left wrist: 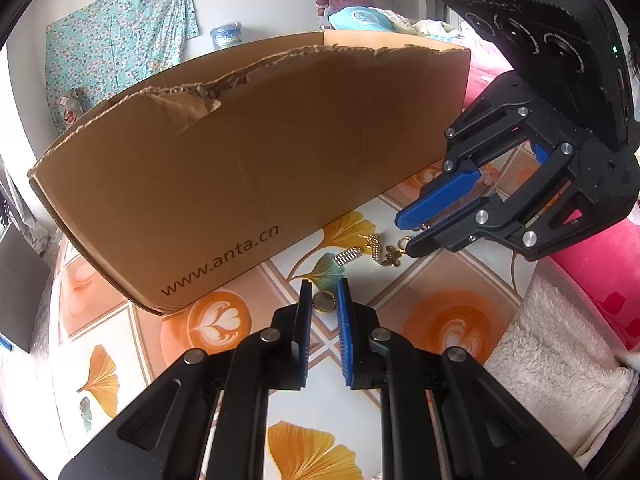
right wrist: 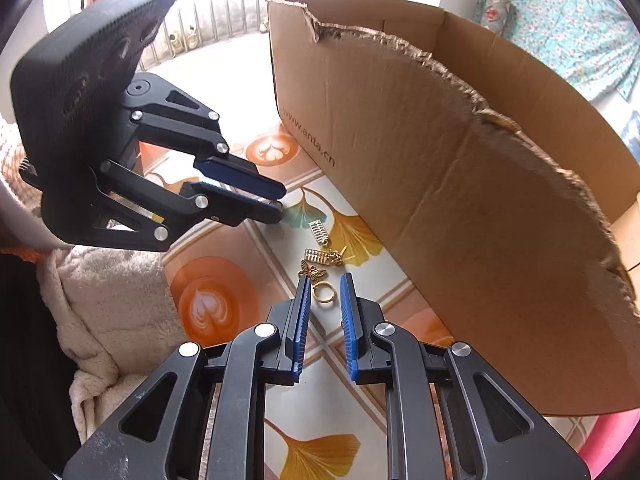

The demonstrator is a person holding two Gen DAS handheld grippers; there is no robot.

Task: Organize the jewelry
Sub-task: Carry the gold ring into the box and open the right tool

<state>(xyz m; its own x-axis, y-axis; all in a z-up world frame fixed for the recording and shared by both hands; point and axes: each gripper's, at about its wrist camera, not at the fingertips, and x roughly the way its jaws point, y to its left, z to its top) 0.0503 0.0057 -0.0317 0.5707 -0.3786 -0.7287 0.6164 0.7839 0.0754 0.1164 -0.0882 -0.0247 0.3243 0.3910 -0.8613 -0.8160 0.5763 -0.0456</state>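
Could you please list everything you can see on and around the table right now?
cardboard box: one, brown, torn top edge, on the table behind the jewelry
tablecloth: one, white with orange leaf print, under everything
held ring: one, gold, between the left tool's pads
loose ring: one, gold, on the cloth between the right tool's fingers
butterfly charm: one, gold, beside the loose ring
gold ribbed charm: one, gold, just beyond the butterfly
silver ribbed charm: one, silver, nearer the box
fleece blanket: one, cream, at the table edge
floral cloth: one, teal, background
left tool: one, black, blue pads, gripping
right tool: one, black, blue pads, open
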